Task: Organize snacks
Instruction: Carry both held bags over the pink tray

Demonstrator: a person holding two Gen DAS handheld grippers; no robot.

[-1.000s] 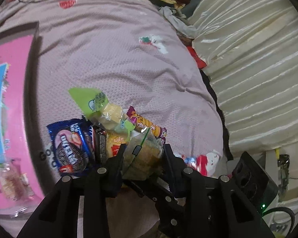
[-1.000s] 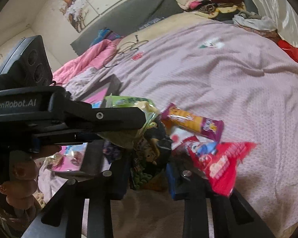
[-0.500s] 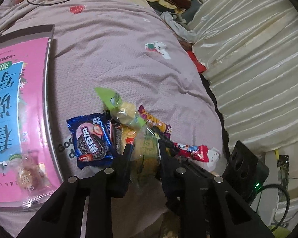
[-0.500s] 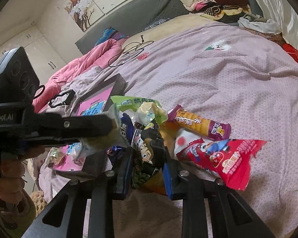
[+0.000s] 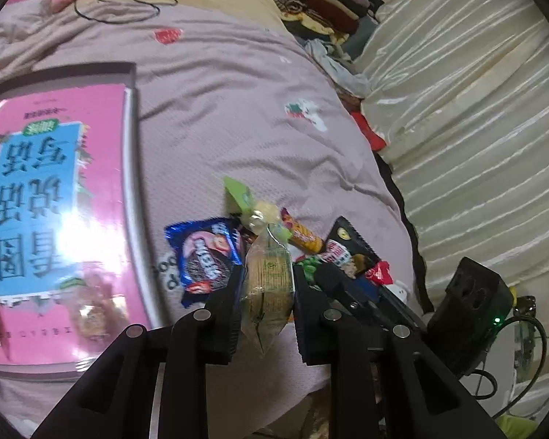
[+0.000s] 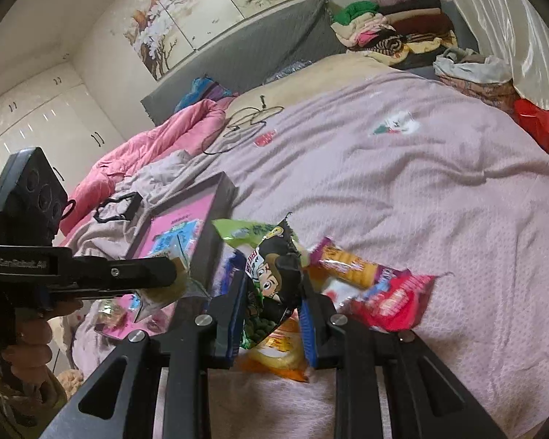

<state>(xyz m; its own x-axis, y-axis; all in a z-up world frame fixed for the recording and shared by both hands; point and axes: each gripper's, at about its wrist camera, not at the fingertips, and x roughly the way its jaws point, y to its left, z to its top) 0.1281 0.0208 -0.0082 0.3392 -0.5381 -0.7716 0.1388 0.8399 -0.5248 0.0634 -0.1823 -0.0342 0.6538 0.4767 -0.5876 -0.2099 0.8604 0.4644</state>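
My left gripper [image 5: 268, 285] is shut on a clear pack of yellow crackers [image 5: 269, 281] and holds it above the snack pile. My right gripper [image 6: 272, 292] is shut on a black pea snack bag with a cartoon face [image 6: 271, 289]; that bag shows in the left wrist view [image 5: 349, 248] too. On the purple bedspread lie a blue Oreo pack [image 5: 205, 256], a green-topped packet [image 5: 238, 192], an orange-purple biscuit pack [image 6: 351, 265], a red packet [image 6: 395, 301] and an orange packet [image 6: 280, 353]. The left gripper [image 6: 174, 274] appears left in the right wrist view.
A pink book-like box [image 5: 51, 212] with small wrapped snacks on it lies left of the pile. A black cable [image 5: 124, 0] lies far up the bed. Cream curtains [image 5: 475, 128] hang along the right side. Folded clothes [image 6: 391, 33] are stacked at the bed's head.
Both grippers have lifted away from the pile with their packets. The left one has drawn back and up, so more of the pink box and bed shows.
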